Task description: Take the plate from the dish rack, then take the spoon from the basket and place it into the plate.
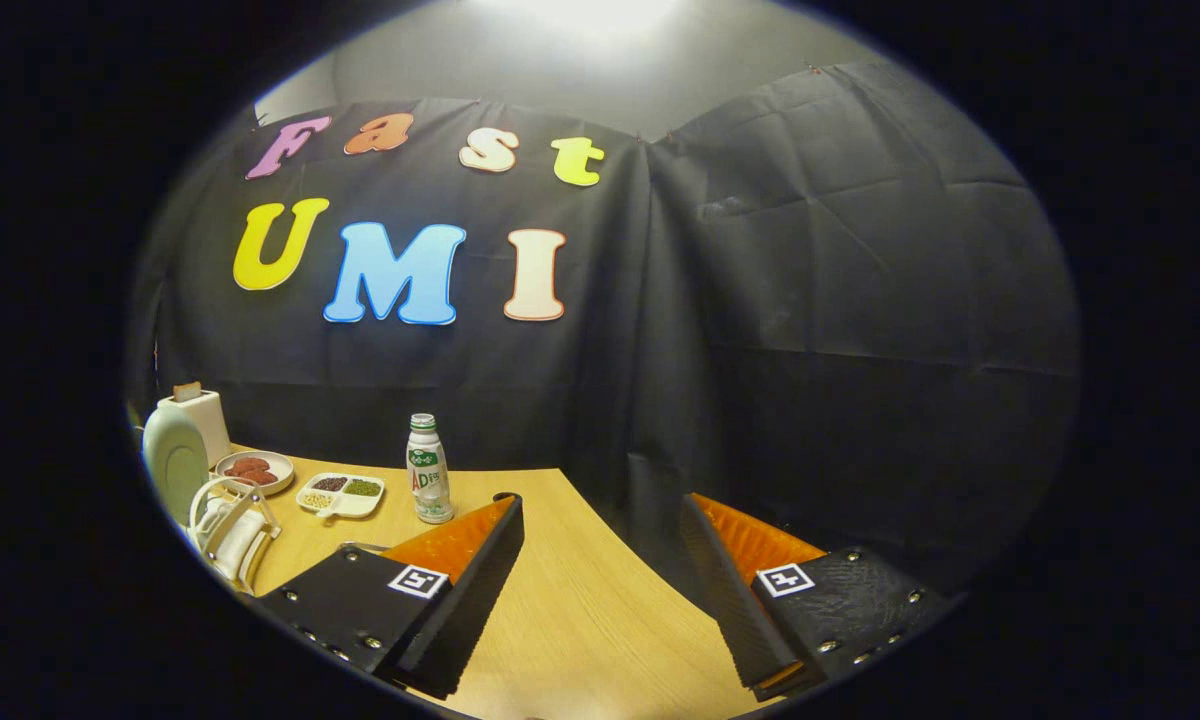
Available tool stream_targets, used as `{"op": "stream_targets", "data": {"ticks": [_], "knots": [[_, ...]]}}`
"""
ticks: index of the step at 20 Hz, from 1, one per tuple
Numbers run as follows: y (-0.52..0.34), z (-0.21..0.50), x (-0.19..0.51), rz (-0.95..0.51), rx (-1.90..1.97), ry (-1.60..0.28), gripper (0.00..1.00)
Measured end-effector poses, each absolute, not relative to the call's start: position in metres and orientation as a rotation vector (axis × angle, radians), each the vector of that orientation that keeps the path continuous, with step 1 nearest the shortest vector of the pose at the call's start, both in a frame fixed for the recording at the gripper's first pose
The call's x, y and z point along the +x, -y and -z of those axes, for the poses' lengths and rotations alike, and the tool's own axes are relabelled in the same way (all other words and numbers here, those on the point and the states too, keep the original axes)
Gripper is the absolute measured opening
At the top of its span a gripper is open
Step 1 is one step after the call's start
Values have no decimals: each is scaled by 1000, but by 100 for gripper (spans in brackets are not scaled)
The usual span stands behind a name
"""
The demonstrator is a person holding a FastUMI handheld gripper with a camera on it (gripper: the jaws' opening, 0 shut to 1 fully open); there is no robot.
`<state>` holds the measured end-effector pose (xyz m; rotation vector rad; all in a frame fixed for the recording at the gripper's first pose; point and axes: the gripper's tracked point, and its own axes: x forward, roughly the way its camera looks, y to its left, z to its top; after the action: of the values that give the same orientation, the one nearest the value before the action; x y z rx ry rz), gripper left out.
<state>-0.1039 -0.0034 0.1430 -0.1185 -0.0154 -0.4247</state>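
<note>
- Gripper view: the gripper (600, 590) hangs over the wooden counter (590, 620). Its two fingers are spread wide apart and hold nothing.
- The plate (174, 462) is pale green. It stands on its edge in the white dish rack (228, 535), at the far left edge of the counter, well apart from the fingers.
- I think the first step is not done yet, because the plate sits in the rack.
- To do it well, I would turn the gripper left and move slowly to the rack. I would put one finger on each side of the plate's rim, squeeze, and lift straight up so the rack does not tip.
- I cannot tell where the basket and the spoon are.
- Counting: one plate, one dish rack, one white bottle (428, 484) just beyond the left finger.
- One small bowl (254, 471) with reddish bits and one white tray (341, 494) with three kinds of beans sit between the rack and the bottle.
- One white box (200, 420) stands behind the plate.
</note>
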Motion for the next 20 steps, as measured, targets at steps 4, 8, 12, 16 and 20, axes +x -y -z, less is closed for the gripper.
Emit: {"op": "stream_targets", "data": {"ticks": [4,8,12,16,20], "knots": [[-84,-176,-127,372,-105,0,96],[-178,-199,-128,273,-82,13,97],[-257,-202,-112,141,-72,19,97],[-312,-189,-95,54,-77,-15,97],[-350,-172,-79,-1,-60,-66,97]]}}
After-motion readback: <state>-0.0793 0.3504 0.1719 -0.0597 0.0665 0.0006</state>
